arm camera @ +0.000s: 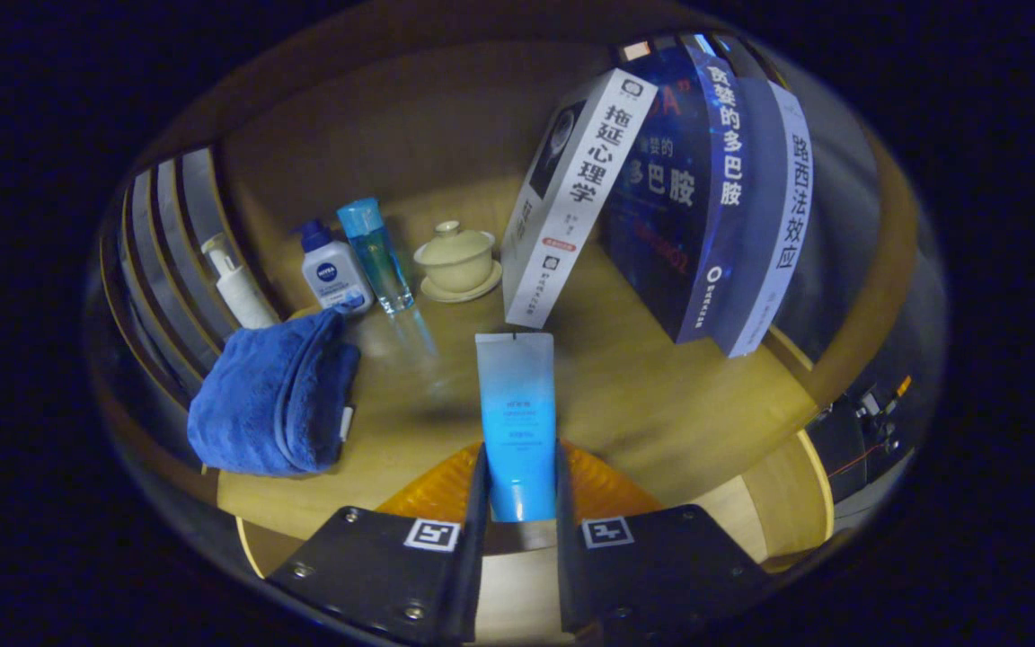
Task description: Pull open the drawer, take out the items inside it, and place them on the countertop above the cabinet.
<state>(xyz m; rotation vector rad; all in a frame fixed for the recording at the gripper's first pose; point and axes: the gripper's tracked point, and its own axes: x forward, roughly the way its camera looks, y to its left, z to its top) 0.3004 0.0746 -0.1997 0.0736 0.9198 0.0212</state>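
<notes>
The tube's (516, 422) lower end is hidden between the fingers, and the books (661, 198) run out of sight at the top. The gripper (520, 485) clamps the blue tube from both sides, holding it upright over the countertop (643, 395), beside a folded towel (270, 400).

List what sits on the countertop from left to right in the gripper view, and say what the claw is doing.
White pump bottle → blue towel → white lotion bottle → clear blue bottle → lidded cup → leaning books. The claw is shut on a blue tube.
</notes>
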